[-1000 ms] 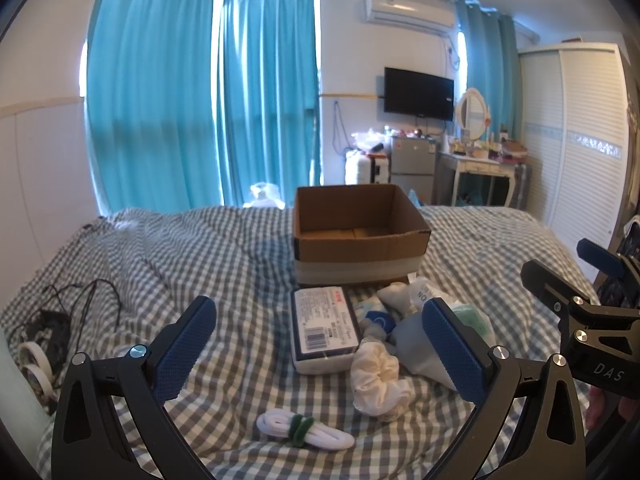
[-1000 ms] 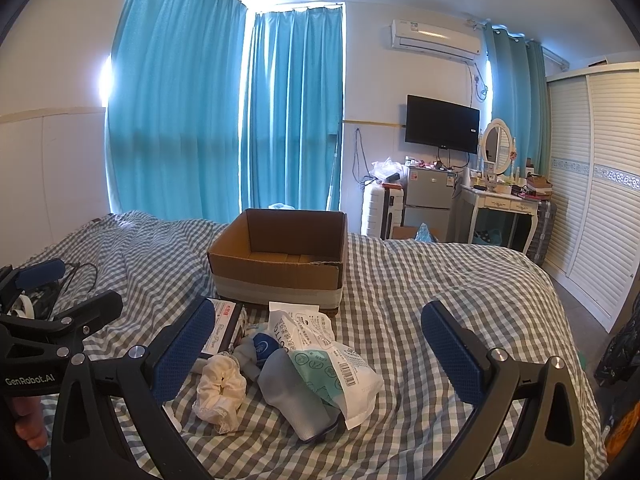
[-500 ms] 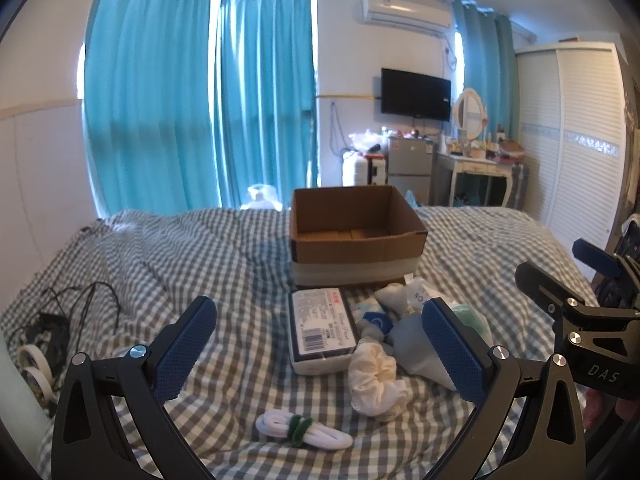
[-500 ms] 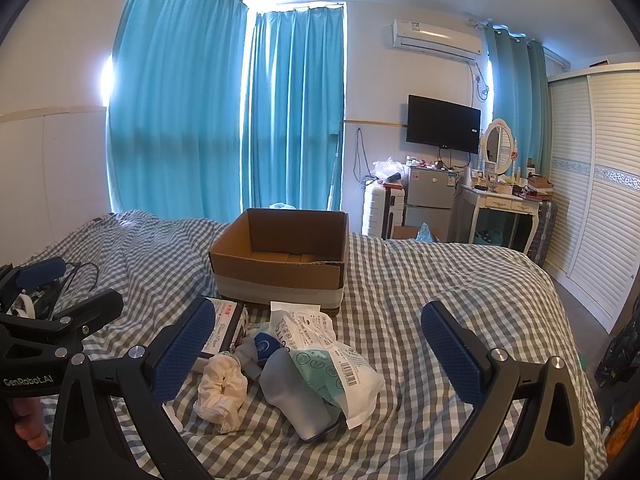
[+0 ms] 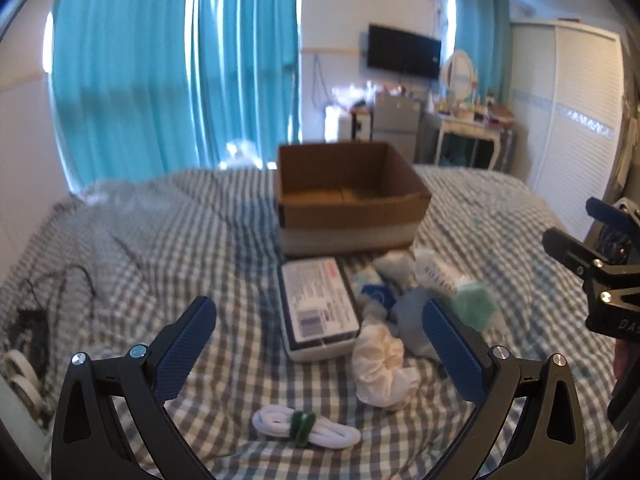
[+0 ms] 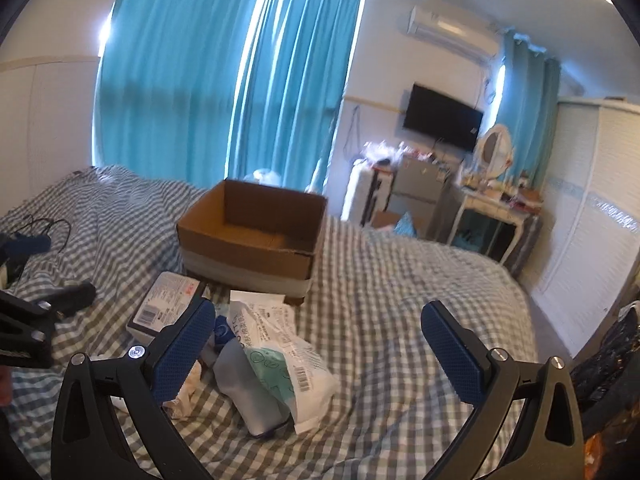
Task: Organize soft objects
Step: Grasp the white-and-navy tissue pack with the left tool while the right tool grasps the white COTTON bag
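Both grippers, left (image 5: pixel 320 344) and right (image 6: pixel 320 344), fingers spread and holding nothing, over soft-item pile (white scrunchie (image 5: pixel 382 364), plastic pouch (image 6: pixel 280 344)) on checked bed (image 6: pixel 400 300) just before the cardboard box (image 6: pixel 256 236).

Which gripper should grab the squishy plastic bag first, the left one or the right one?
Probably the right. The right gripper is open with the plastic bag lying nearly between its fingers. From the left gripper, the bag sits off to the side.
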{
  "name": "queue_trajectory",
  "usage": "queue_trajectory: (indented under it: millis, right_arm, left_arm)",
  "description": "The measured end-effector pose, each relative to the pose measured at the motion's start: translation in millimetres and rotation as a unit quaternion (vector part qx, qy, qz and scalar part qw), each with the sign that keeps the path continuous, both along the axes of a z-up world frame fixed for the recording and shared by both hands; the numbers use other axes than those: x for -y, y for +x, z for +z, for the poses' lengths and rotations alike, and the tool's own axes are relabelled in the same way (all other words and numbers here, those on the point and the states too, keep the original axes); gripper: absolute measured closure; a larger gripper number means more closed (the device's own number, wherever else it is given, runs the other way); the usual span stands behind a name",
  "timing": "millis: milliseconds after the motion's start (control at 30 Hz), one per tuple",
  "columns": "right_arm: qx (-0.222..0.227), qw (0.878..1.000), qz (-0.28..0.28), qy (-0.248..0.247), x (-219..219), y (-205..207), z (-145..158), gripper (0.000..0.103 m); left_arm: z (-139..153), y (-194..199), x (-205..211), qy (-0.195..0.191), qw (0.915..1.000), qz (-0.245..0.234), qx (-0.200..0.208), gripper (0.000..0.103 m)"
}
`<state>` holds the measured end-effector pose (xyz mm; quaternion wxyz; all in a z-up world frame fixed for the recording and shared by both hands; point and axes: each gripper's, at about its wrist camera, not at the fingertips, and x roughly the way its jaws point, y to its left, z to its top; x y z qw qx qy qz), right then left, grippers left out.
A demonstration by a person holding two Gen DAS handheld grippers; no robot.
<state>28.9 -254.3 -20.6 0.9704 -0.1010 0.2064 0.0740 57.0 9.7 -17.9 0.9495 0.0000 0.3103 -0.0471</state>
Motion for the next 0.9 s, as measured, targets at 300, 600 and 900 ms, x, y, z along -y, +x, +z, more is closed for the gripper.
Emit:
queue_trajectory:
  millis: [300, 600, 900]
  right_arm:
    - [-0.114, 0.992, 0.038, -0.037, -42, 73, -65, 0.006]
    - [-0.162, 0.981, 0.034, -0.097, -53, 112, -108, 0.067]
    - [-0.108, 0.99, 0.026, -0.086, -42, 139, -78, 0.083]
  left_arm:
    - [-45, 35, -1, 0.012, 0.9973, 0.013, -0.071, 0.0]
    - [-66, 76, 2, -0.007, 0.9941, 0.002, -0.108, 0.0]
    - [-91, 132, 10, -0.015, 0.9861, 0.025, -0.163, 0.008]
